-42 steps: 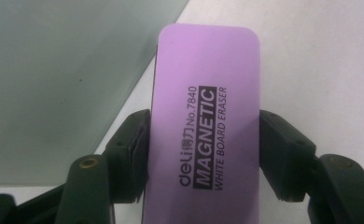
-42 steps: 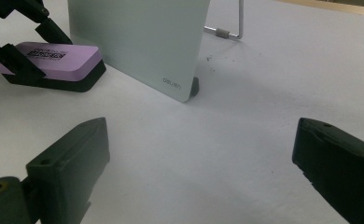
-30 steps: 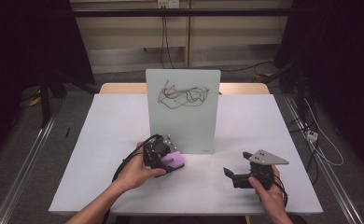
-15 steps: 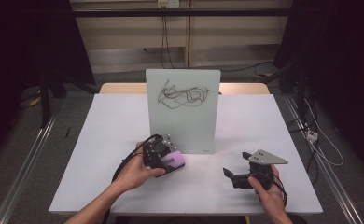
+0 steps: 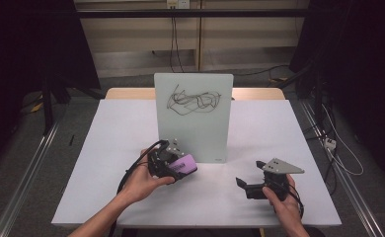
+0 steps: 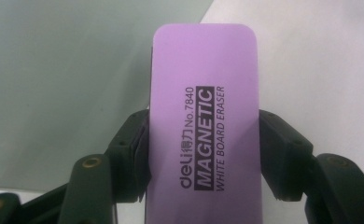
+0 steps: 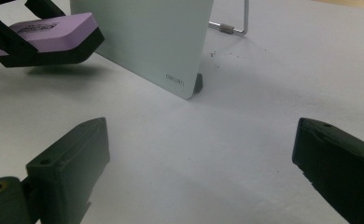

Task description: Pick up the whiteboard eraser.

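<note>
Left gripper view puts the purple eraser (image 6: 203, 121) in the centre: your left gripper (image 6: 203, 158) pinches it by its long sides, label facing up, so the felt can meet the whiteboard (image 5: 193, 116) just beside it. You can read "deli No.7840 MAGNETIC WHITE BOARD ERASER". The board stands upright on the table (image 5: 116, 143), with black scribbles. Your right gripper (image 5: 247, 186) rests spread and empty.

Bright lit table, dark surroundings; close views perhaps slightly soft
</note>
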### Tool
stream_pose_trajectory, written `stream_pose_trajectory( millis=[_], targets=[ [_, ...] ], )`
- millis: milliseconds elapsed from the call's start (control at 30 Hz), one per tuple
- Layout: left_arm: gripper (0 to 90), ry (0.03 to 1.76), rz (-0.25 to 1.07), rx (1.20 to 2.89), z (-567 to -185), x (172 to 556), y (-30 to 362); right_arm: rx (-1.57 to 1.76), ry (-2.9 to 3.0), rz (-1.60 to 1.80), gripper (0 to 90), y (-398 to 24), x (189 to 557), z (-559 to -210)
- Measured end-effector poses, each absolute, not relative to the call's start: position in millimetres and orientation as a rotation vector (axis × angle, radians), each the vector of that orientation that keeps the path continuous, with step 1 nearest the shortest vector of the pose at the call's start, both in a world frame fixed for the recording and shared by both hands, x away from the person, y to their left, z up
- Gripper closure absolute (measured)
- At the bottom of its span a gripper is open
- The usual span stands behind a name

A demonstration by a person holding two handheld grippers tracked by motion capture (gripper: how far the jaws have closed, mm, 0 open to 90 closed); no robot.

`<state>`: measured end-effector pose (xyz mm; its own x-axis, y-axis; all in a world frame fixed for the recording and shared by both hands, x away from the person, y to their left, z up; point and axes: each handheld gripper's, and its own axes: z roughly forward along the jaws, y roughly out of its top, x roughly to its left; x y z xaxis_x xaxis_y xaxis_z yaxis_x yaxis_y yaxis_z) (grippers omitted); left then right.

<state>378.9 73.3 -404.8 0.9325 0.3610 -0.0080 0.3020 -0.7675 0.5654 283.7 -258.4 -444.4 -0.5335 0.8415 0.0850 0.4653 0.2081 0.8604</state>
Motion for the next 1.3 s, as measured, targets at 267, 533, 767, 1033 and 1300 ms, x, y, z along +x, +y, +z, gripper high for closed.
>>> stream_pose_trajectory(
  millis=[267, 533, 767, 1033, 1300],
  targets=[
    [40.9, 0.437, 0.16, 2.379, -400, 375, 75, 1.218, 2.083, 1.264, 3.9, -259, 284, -445],
    [40.9, 0.42, 0.19, 2.32, -392, 373, 82, 1.217, 2.093, 1.257, 3.9, -258, 284, -444],
    [40.9, 0.414, 0.23, 2.251, -386, 371, 87, 1.231, 2.079, 1.257, 4.0, -260, 285, -444],
    [40.9, 0.407, 0.236, 2.166, -379, 372, 95, 1.276, 2.04, 1.263, 3.9, -263, 289, -444],
    [40.9, 0.406, 0.256, 2.095, -373, 369, 94, 1.251, 2.051, 1.264, 3.9, -263, 286, -444]
  ],
)
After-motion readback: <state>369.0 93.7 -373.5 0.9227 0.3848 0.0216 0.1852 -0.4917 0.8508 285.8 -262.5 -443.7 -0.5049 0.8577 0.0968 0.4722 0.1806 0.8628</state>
